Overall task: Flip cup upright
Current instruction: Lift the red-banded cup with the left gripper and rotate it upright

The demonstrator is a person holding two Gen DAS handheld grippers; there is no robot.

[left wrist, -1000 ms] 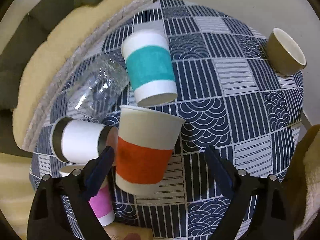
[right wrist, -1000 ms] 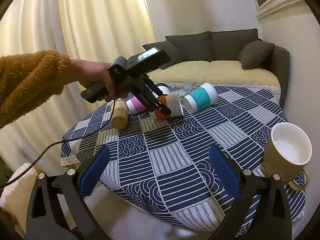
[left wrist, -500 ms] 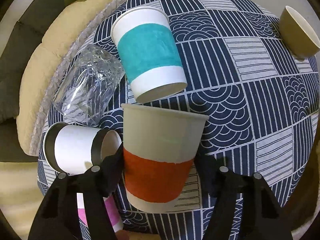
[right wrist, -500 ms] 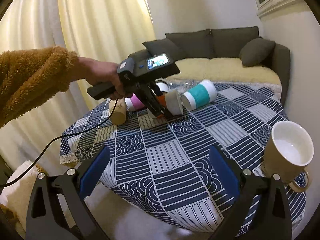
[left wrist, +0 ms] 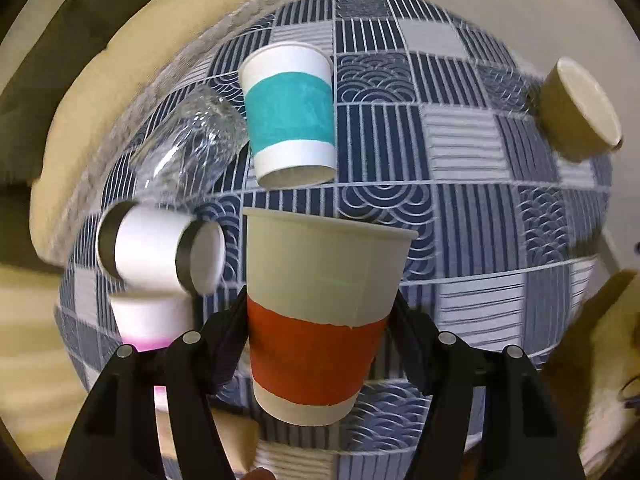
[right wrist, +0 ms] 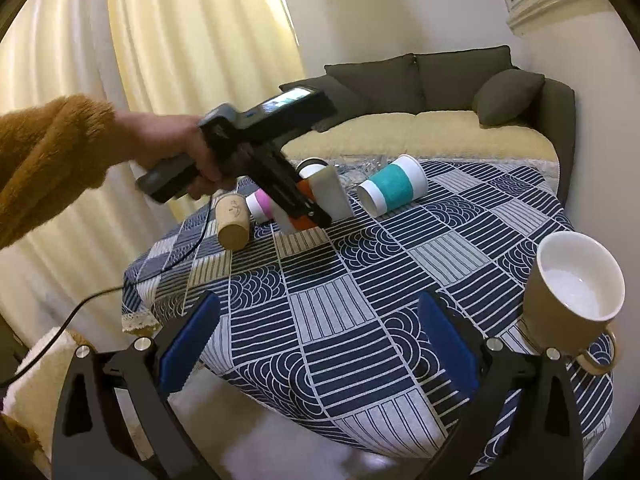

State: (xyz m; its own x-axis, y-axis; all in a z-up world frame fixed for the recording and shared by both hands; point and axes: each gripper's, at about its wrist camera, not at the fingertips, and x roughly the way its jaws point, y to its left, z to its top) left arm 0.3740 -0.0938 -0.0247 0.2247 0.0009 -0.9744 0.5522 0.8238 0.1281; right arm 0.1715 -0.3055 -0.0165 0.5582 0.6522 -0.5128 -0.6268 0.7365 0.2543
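My left gripper (left wrist: 320,320) is shut on a paper cup with an orange band (left wrist: 316,320), its fingers pressed on both sides. The cup is tilted, held a little above the patterned tablecloth (left wrist: 480,168), rim away from the camera. In the right wrist view the left gripper (right wrist: 308,208) holds that cup (right wrist: 320,200) near the table's far left. My right gripper (right wrist: 316,344) is open and empty, low at the table's near edge.
Lying on the cloth are a teal-banded cup (left wrist: 290,114), a clear glass (left wrist: 192,140), a black-rimmed white cup (left wrist: 156,248), a pink-banded cup (left wrist: 148,320) and a brown cup (right wrist: 232,220). A tan mug (right wrist: 572,300) stands upright at right. A sofa (right wrist: 440,120) lies behind.
The left gripper's fingers have closed onto the orange-banded cup and lifted it off the cloth, tilting it. The right gripper has stayed put.
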